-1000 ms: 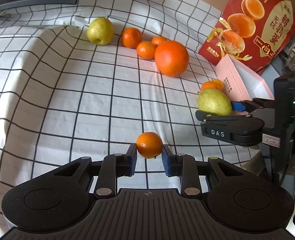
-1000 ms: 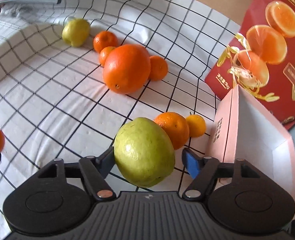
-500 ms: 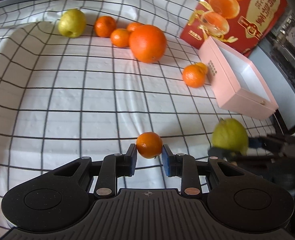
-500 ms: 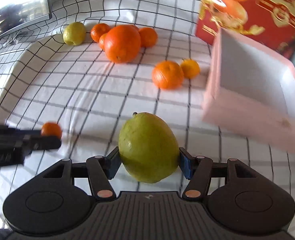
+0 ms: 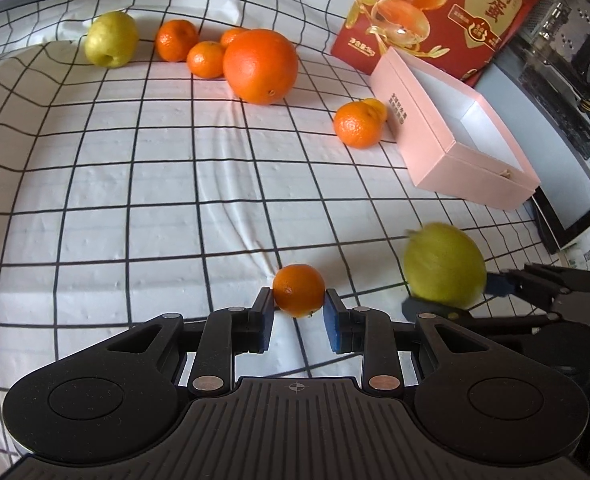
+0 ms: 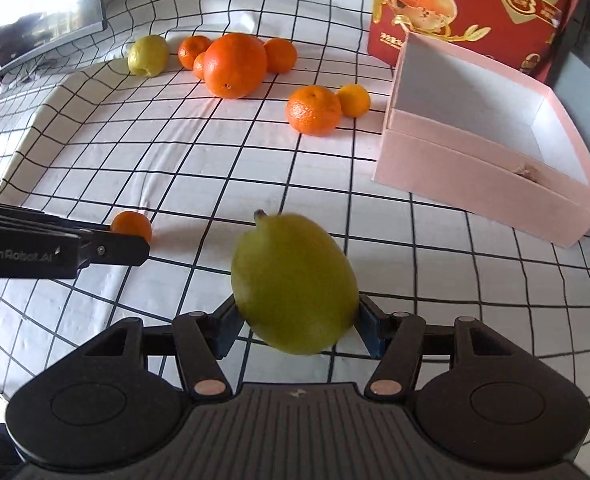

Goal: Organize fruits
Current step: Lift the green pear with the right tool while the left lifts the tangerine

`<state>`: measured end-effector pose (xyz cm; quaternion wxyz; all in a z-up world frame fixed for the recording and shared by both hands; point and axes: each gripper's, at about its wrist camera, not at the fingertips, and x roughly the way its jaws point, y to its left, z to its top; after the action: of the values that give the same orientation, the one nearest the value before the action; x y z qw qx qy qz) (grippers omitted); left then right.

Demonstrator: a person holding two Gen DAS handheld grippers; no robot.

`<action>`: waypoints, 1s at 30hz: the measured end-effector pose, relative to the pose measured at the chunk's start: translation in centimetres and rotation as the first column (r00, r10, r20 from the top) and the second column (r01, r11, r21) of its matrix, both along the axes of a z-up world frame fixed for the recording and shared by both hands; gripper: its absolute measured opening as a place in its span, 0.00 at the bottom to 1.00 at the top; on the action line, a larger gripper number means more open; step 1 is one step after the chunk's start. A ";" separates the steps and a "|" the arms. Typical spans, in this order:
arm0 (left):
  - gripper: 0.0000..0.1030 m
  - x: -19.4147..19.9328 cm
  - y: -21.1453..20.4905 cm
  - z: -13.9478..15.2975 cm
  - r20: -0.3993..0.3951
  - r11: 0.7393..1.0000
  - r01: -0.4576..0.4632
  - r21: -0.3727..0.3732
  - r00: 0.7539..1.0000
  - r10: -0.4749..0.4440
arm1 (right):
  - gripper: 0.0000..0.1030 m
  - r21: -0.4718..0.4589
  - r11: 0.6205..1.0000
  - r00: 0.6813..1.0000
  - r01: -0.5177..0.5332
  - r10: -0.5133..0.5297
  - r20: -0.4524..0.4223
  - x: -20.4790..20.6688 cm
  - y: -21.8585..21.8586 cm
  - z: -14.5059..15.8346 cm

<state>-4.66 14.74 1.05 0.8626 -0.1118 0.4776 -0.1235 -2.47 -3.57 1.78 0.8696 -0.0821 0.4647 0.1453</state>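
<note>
The left gripper (image 5: 298,307) clamped a small round orange tangerine (image 5: 299,289) between its pads; the right gripper (image 6: 298,322) gripped a yellow-green pear (image 6: 293,283).

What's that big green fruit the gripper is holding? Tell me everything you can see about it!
The green fruit is yellow-green, smooth and egg-shaped, with a little dark stem stub at its top end. It looks slightly blurred. It is tilted, stem pointing up and away, and sits clamped between the blue pads of the right gripper, one pad on each side. Nothing else touches it. It hangs above the checked cloth, in front of the open pink box, and is by far larger than the small orange in the left gripper.
</note>
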 end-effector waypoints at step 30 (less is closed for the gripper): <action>0.30 0.2 -3.8 0.0 0.012 0.998 0.060 0.009 0.998 -0.060 | 0.51 0.154 0.987 0.998 0.044 -0.052 0.048 1.5 -4.3 1.6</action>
<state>-4.47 10.98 1.06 0.8618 -0.0930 0.4762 -0.1480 -0.92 -7.87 3.35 0.8883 -0.0077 0.4314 0.1574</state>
